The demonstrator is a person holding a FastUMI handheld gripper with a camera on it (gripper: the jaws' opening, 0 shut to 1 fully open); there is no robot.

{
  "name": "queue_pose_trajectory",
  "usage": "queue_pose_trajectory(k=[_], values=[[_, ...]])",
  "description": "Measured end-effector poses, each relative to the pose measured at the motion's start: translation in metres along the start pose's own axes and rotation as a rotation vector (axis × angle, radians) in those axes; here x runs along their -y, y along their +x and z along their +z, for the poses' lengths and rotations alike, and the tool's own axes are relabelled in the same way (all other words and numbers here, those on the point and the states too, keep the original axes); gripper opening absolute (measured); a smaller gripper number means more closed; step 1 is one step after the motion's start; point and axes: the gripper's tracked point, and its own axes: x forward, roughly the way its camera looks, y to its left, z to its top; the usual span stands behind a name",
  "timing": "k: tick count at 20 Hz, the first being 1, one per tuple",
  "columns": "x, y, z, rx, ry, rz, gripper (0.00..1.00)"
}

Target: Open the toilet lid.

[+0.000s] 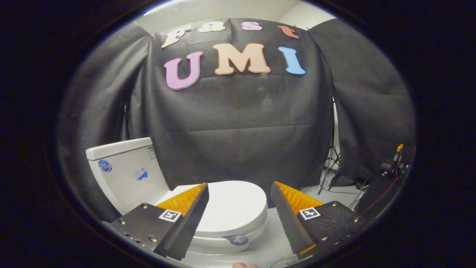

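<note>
- On the pale floor (275, 238) of the booth, a white toilet stands with its lid (232, 203) down flat over the seat; the tank (126, 173) rises behind it, to the left of the tool's line of sight; the lid's rounded front edge faces roughly toward the right-hand finger.
- The tool (240, 197) is released; its 2 fingers are spread wide and hold nothing; neither finger looks to be touching the toilet, though the left finger overlaps the lid's rear-left part in the view.
- The lid lies between the fingers and just ahead of them, sitting lower than the tips; the front rim of the bowl (219, 245) shows below the lid, with a small dark round tag (237, 240) on it.
- Step in hand, as I judge it: approach and line up on the lid's front lip; the task is barely begun, since the lid is fully closed.
- To do it well: bring the tool lower and toward the front edge, so 1 finger can slide under the lip; catch only the lid, not the seat beneath it; then lift in an arc about the hinge near the tank rather than straight up.
- Risk: the glossy, curved lid may slip off a finger; a tripod (331, 167) and cables stand well apart to the right, beyond the right finger.
</note>
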Motion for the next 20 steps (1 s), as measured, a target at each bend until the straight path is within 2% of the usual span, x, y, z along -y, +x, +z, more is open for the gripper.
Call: queue_pose_trajectory(k=[10,13,15,20], values=[[0.011,0.026,-0.041,-0.11,0.122,-0.037,0.99],[0.014,0.034,-0.067,-0.171,0.164,-0.06,0.99],[0.023,0.036,-0.082,-0.215,0.183,-0.103,1.0],[0.02,0.038,-0.116,-0.316,0.327,-0.111,1.0]])
